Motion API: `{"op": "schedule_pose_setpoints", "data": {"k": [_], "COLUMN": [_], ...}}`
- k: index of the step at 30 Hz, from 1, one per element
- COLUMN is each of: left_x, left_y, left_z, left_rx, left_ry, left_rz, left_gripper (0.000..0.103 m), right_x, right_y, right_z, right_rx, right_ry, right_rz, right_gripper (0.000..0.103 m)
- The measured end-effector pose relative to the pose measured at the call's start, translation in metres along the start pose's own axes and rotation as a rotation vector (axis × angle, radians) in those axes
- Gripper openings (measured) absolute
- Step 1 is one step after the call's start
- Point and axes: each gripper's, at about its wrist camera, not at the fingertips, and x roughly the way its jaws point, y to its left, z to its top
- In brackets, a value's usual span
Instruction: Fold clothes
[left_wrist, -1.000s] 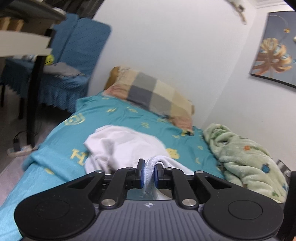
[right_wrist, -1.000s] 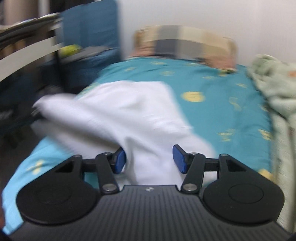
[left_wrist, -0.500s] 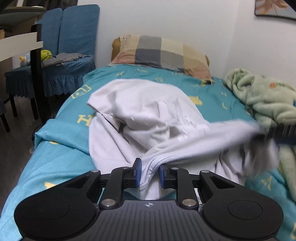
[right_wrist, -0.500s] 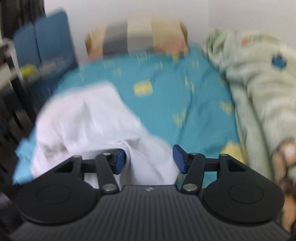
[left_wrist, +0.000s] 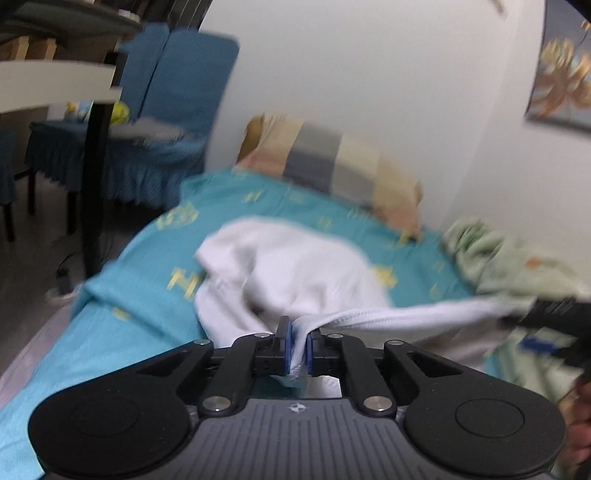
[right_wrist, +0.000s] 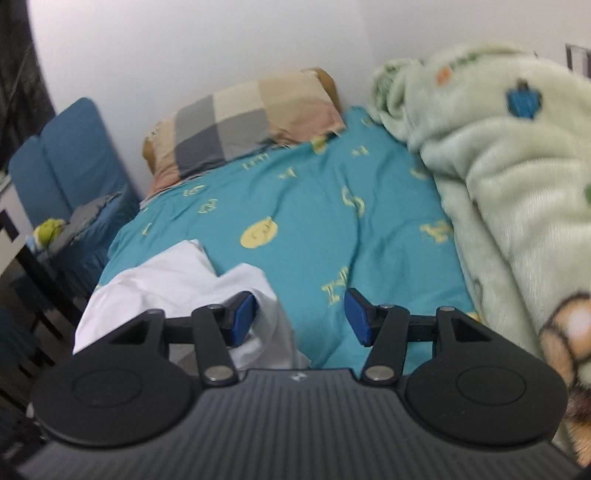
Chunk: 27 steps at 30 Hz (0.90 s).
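**White garment pinched on the left, right jaws wide**

A teal bedsheet (right_wrist: 332, 206) with yellow letters fills the scene, a pale green fleece blanket (right_wrist: 517, 177) heaped along its right side and a checked pillow (right_wrist: 243, 118) at the head by the wall. On the sheet lies the white garment (left_wrist: 295, 266), bunched, one hemmed edge pulled taut off to the right. The left gripper (left_wrist: 299, 345) has its blue pads clamped tight on that hem. The right gripper (right_wrist: 300, 315) stands with jaws spread apart, nothing between them but sheet; white cloth touches its left finger (right_wrist: 242, 317) from the outside.
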Motion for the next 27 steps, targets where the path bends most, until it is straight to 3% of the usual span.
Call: {"op": "schedule_pose_setpoints", "data": {"k": [4, 8, 11, 14, 17, 20, 27], "left_x": [-0.003, -0.009, -0.017, -0.03, -0.044, -0.056, -0.057], "left_y": [-0.004, -0.001, 0.002, 0.003, 0.0, 0.001, 0.012], "left_z": [0.0, 0.005, 0.011, 0.021, 0.031, 0.039, 0.045], "left_rx": [0.013, -0.022, -0.054, -0.066, -0.056, -0.06, -0.062], "left_ry": [-0.007, -0.031, -0.06, -0.096, -0.128, -0.149, -0.113], "left_rz": [-0.028, -0.087, -0.138, -0.192, -0.227, -0.256, -0.237], "left_gripper": [0.008, 0.008, 0.008, 0.008, 0.007, 0.007, 0.007], "right_x": [0.002, -0.013, -0.025, -0.039, -0.052, -0.063, -0.098], "right_y": [0.003, 0.015, 0.035, 0.062, 0.083, 0.1, 0.113], "right_z": [-0.004, -0.003, -0.006, -0.014, -0.026, -0.036, -0.044], "right_rx": [-0.013, -0.067, -0.173, -0.346, -0.487, -0.583, -0.615], "right_ry": [-0.001, -0.028, -0.048, -0.122, -0.155, -0.161, -0.124], "right_rz": [0.011, 0.105, 0.17, 0.204, 0.311, 0.413, 0.607], "right_gripper": [0.056, 0.056, 0.056, 0.059, 0.066, 0.067, 0.067]}}
